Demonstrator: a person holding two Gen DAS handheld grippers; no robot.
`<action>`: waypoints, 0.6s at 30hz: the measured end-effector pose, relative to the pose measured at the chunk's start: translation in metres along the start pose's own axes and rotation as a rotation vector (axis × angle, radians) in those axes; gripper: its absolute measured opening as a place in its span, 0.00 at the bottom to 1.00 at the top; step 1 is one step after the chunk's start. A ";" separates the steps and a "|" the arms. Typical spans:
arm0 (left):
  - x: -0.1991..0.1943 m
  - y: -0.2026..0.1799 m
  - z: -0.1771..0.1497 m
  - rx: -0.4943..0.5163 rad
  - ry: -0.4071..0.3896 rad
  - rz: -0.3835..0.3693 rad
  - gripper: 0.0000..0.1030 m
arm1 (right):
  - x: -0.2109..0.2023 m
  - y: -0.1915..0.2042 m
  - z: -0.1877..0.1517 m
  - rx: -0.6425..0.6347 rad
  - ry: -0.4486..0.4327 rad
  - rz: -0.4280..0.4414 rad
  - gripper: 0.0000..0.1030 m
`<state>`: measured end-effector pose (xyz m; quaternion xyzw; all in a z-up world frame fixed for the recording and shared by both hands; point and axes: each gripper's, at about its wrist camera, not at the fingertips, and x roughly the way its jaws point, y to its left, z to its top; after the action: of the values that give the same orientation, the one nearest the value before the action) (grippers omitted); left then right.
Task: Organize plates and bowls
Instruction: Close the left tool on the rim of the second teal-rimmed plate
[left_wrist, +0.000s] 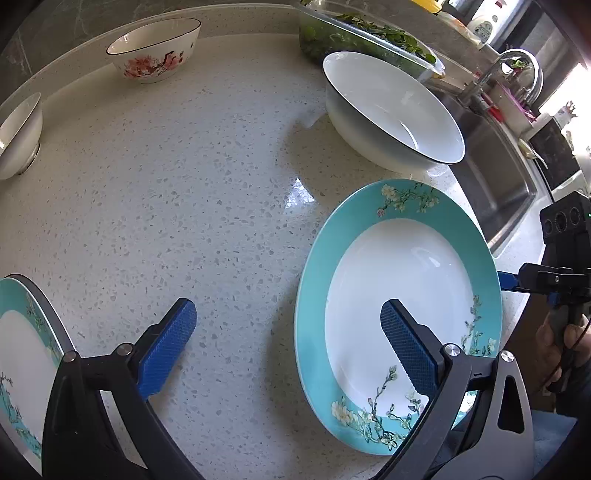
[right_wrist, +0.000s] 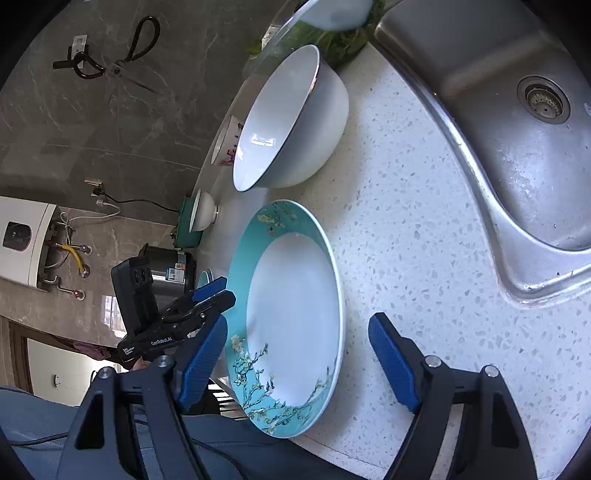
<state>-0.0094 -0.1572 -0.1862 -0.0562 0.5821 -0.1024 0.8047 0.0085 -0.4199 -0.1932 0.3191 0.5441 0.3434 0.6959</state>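
While teal plate lies flat on surface by sink, right tongs gape astride its near rim, left tongs gape, empty; shallow bite risks plate slipping, chipping white bowl just behind.

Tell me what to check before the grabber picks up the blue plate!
1. Right gripper open: ok.
2. Blue plate between its fingers: ok, rim sits in the gap.
3. Plate empty: ok.
4. Left gripper out of the way: not ok, one finger hangs above the plate.
5. Big white bowl apart from the plate: cannot tell, very close.
6. Plate fully on the counter: cannot tell, it sits at the edge.
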 end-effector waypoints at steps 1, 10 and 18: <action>0.001 0.000 0.001 0.002 -0.002 0.006 0.95 | 0.001 0.001 0.000 -0.003 0.008 0.002 0.77; 0.009 0.003 0.004 -0.004 0.011 -0.025 0.87 | 0.005 0.003 -0.002 -0.020 0.021 -0.009 0.74; 0.014 0.004 0.005 -0.014 0.036 -0.073 0.54 | 0.007 0.005 -0.003 -0.039 0.041 -0.006 0.67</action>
<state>-0.0002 -0.1567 -0.1981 -0.0810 0.5948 -0.1286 0.7894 0.0062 -0.4108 -0.1934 0.2969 0.5523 0.3583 0.6917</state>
